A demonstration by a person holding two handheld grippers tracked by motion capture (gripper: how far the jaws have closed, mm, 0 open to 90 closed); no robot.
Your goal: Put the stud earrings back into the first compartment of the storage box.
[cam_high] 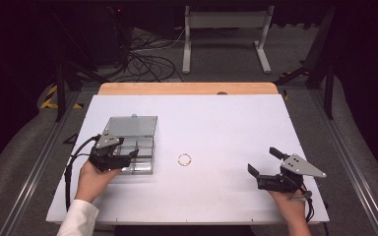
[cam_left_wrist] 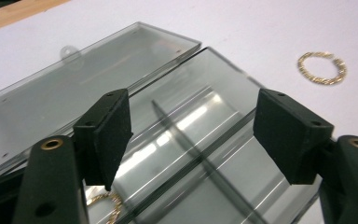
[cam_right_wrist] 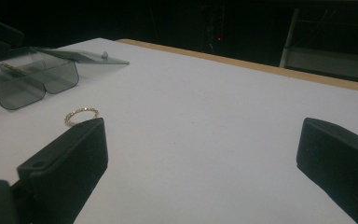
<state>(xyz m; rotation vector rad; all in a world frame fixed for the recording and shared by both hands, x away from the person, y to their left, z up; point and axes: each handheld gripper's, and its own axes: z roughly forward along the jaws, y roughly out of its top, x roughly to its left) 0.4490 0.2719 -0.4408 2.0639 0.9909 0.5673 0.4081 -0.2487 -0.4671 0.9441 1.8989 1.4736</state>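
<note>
Hovering over the clear grey plastic box with little rooms (cam_high: 133,147), the left tool (cam_high: 126,153) is wide open and holds nothing. One thin gold chain (cam_left_wrist: 105,203) already lies inside the box. The little gold chain ring (cam_high: 185,160) lies on the white desk (cam_high: 236,123), between both tools. The right tool (cam_high: 263,162) is wide open and empty too. The ring looks light, floppy and slippery, so pinch it across its thin edge.
</note>
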